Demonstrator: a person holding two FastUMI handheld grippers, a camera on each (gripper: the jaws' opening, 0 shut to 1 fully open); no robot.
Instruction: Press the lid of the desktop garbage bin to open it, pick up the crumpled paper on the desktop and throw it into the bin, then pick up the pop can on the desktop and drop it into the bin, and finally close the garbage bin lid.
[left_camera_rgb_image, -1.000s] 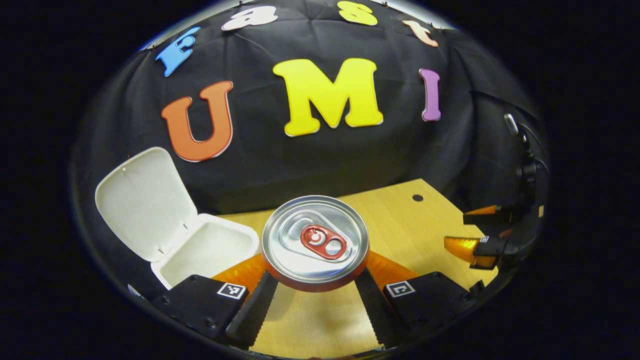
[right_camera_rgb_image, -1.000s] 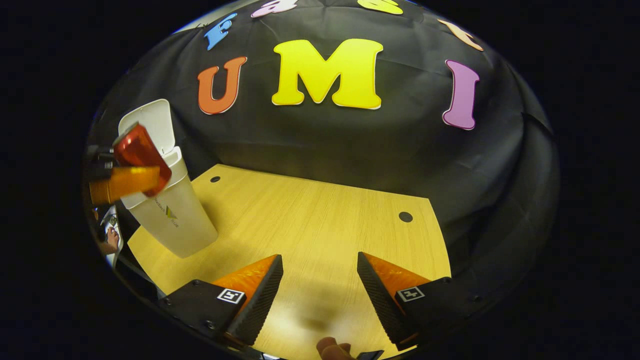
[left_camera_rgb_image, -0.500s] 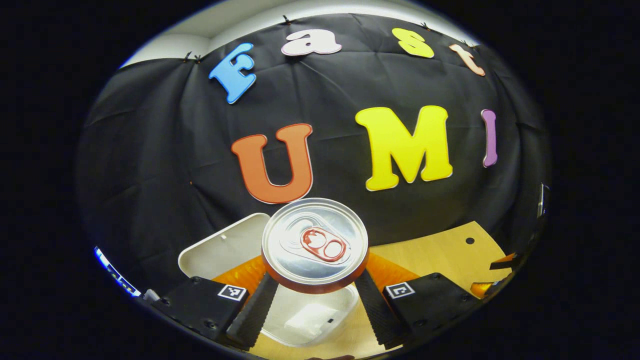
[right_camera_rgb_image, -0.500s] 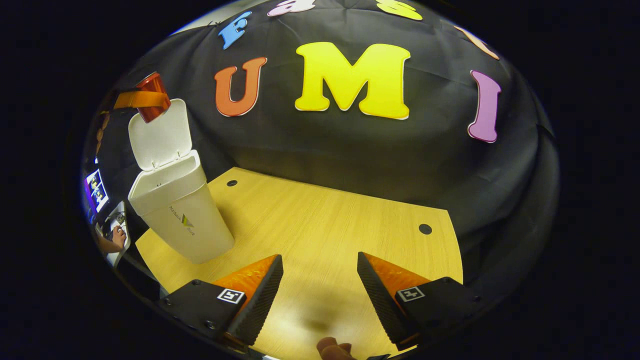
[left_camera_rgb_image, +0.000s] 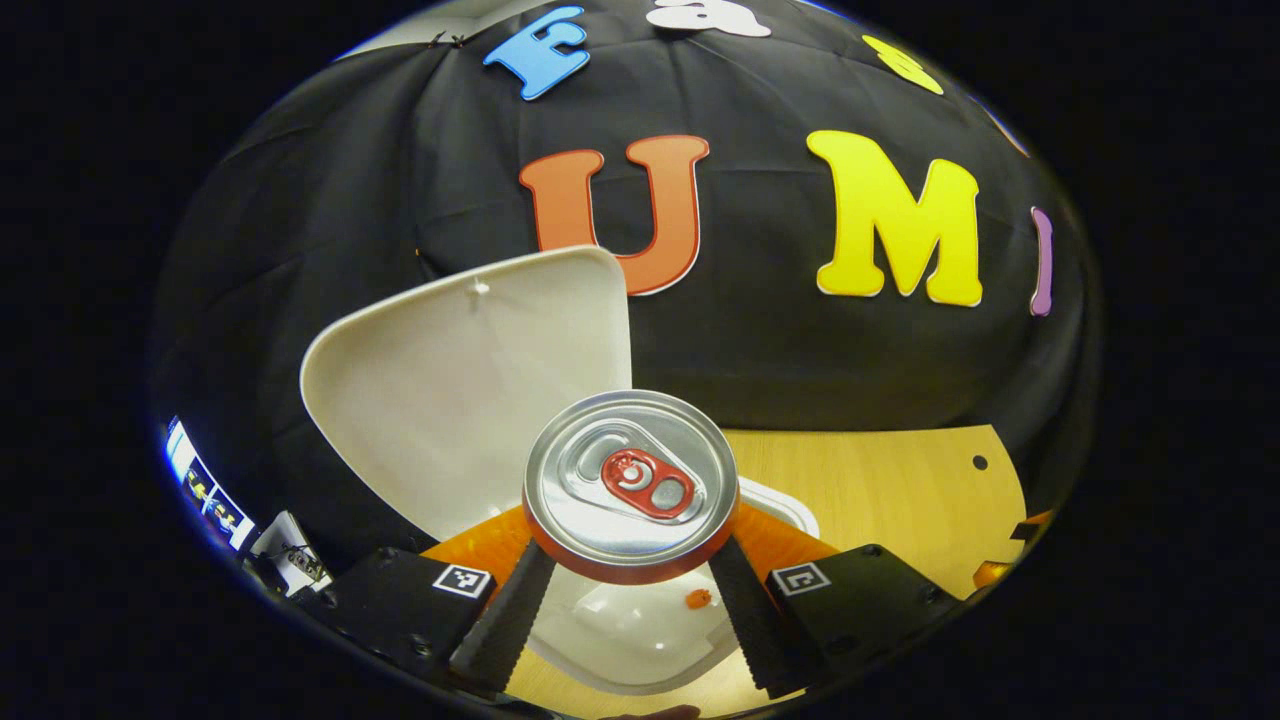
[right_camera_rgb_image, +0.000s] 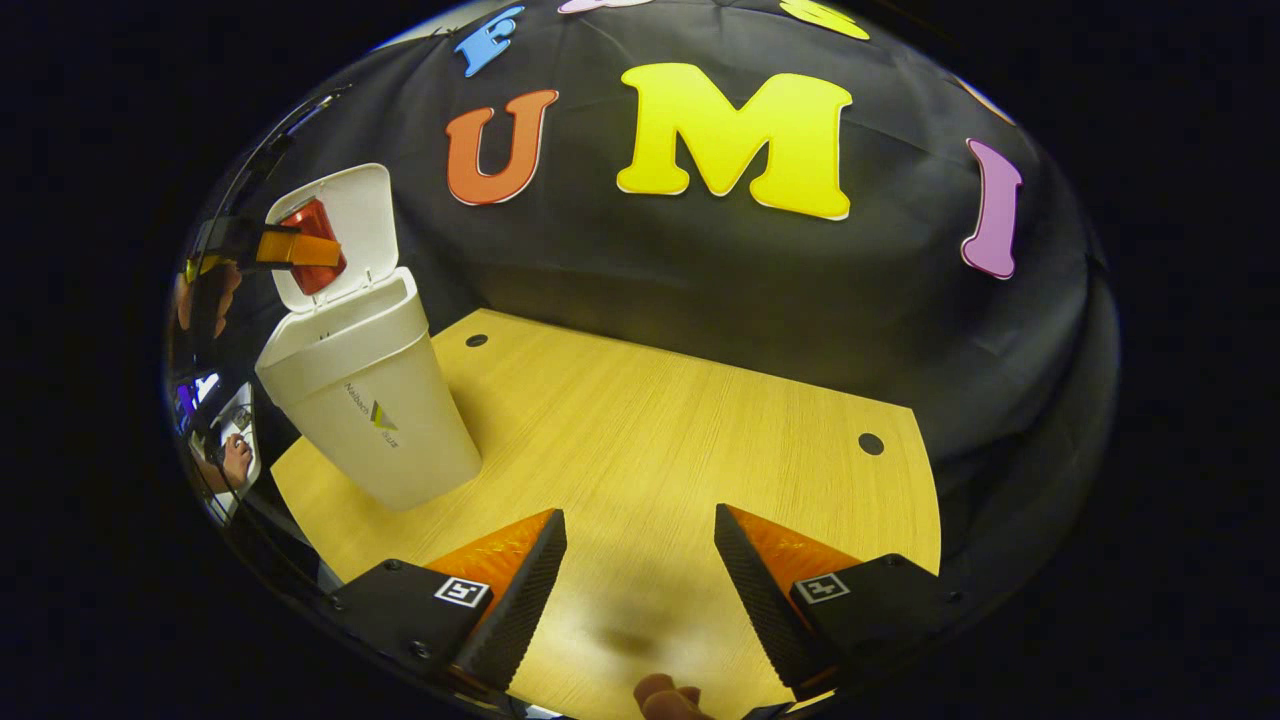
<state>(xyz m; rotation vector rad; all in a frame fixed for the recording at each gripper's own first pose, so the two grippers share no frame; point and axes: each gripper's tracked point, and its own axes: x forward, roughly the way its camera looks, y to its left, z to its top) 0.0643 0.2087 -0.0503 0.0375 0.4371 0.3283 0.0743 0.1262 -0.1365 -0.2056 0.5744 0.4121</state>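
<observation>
Left gripper view looked down past the pop can (left_camera_rgb_image: 630, 485), which the left gripper (left_camera_rgb_image: 630, 600) held clenched between both jaws, top end toward the camera and body hanging over the mouth of the garbage bin (left_camera_rgb_image: 640, 640). The lid (left_camera_rgb_image: 470, 380) stood swung up behind the opening, which is why the can could be carried in from the front without fouling it. Something pale lay down inside the bin, probably the crumpled paper, though it was too indistinct to be sure. From the right gripper view the same can (right_camera_rgb_image: 312, 245) showed red against the raised lid (right_camera_rgb_image: 350, 215), gripped just above the rim of the bin (right_camera_rgb_image: 370, 420), so I judged the drop was the step in hand and closing the lid was what remained. The right gripper (right_camera_rgb_image: 640, 590) hovered low over the counter (right_camera_rgb_image: 680, 430) well apart from the bin, its jaws spread and grasping nothing, kept out of the way. The counter was pale wood grain with small dark holes, bare apart from the bin, and black cloth hung around the booth behind it
</observation>
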